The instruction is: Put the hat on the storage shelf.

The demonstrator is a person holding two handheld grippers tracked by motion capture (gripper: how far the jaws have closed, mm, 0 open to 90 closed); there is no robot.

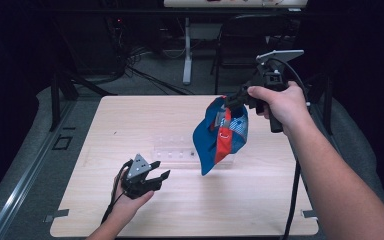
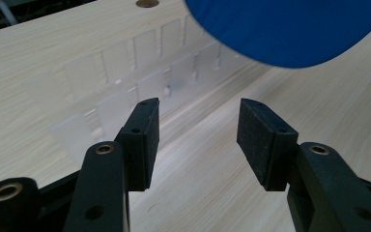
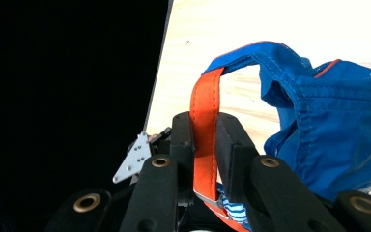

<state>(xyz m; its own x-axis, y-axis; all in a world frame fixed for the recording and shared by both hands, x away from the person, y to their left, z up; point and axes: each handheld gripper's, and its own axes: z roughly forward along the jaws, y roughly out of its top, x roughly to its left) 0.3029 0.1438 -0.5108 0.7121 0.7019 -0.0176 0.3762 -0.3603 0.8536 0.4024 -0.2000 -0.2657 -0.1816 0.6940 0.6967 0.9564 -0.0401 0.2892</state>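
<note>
A: Where is the cap?

B: The blue baseball cap hangs in the air above the right part of the light wooden table, clear of its surface. The right gripper holds it from the top, raised well over the table's far right side. In the right gripper view the jaws are clamped on the cap's orange strap, which runs up between them and loops over to the blue fabric on the right.

A: Which way does the cap hang?

B: Brim down, with the inside turned to the camera in the high view; an orange band and some white-patterned lining show there.

A: What lies under it?

B: A clear plastic rack with small compartments rests on the table; the cap's lower edge hangs in front of its right end. I cannot tell whether they touch.

A: And the other gripper?

B: The left gripper sits low over the table's near left part, held in the person's left hand, pointing toward the rack. Its jaws stand apart with nothing between them. In the left gripper view bare wood shows between the pads, the rack lies just beyond, and the cap's blue brim hangs at the top.
</note>
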